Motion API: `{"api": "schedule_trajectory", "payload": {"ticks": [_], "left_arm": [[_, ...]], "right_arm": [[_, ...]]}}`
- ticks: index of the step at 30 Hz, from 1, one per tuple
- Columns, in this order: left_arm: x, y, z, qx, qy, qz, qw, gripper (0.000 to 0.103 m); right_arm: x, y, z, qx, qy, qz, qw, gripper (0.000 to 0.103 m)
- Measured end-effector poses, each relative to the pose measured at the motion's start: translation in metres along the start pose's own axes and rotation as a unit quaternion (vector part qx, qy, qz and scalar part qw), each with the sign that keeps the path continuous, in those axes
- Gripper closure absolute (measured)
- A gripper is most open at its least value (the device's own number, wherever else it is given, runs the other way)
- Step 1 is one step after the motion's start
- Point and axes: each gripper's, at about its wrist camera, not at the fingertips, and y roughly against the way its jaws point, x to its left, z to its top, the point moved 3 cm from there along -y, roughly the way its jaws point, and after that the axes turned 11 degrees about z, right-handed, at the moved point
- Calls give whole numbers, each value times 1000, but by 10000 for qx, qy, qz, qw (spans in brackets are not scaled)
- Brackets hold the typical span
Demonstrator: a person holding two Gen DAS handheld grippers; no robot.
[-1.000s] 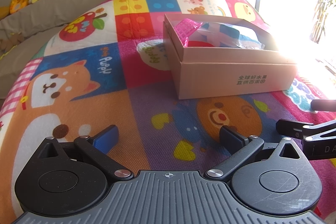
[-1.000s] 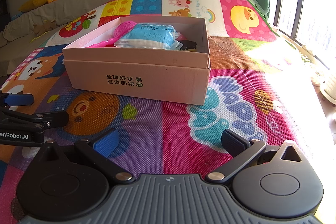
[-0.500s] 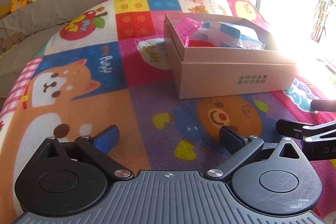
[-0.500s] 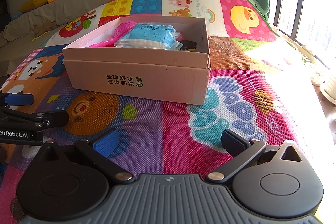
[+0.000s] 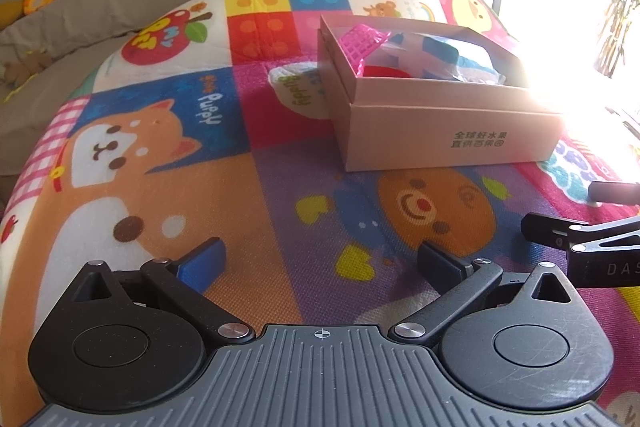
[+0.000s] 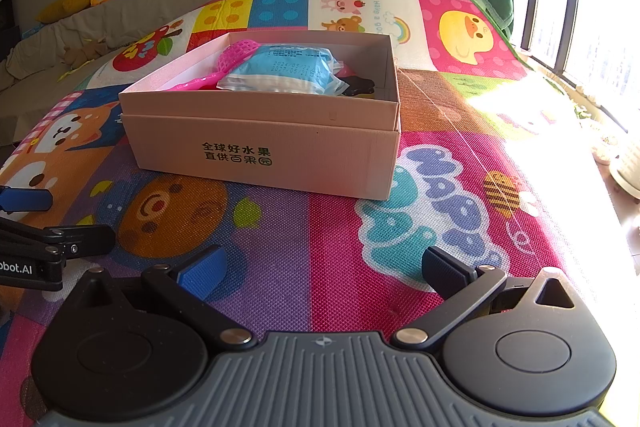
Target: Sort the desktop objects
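Left wrist view: left gripper (image 5: 320, 259) spread wide, holding nothing, low over the colourful cartoon-print play mat (image 5: 168, 147). Open pink cardboard box (image 5: 448, 131) sits ahead and to the right, well apart. Inside it: pink plastic mesh scoop (image 5: 362, 41), blue-white plastic packet (image 5: 456, 59), something red, unclear. Right gripper's fingers (image 5: 552, 231) poke in at far right.

Right wrist view: right gripper (image 6: 322, 267) also fully open, empty. Box straight ahead, slightly left; scoop (image 6: 238, 53), packet (image 6: 284, 71) and a dark object (image 6: 358, 85) inside. No loose items on the mat in either view, so sorting looks about finished. Best move: keep both grippers clear of the box.
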Motion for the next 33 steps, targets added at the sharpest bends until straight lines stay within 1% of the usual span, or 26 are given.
{"api": "schedule_trajectory", "payload": {"ticks": [28,33], "left_arm": [[-1,0,-1,-34,10,24,10000,0],[0,0,1,14,8,-13,10000,0]], "right_arm": [[0,0,0,-1,-1,0,10000,0],[0,0,0,0,-1,0,10000,0]]}}
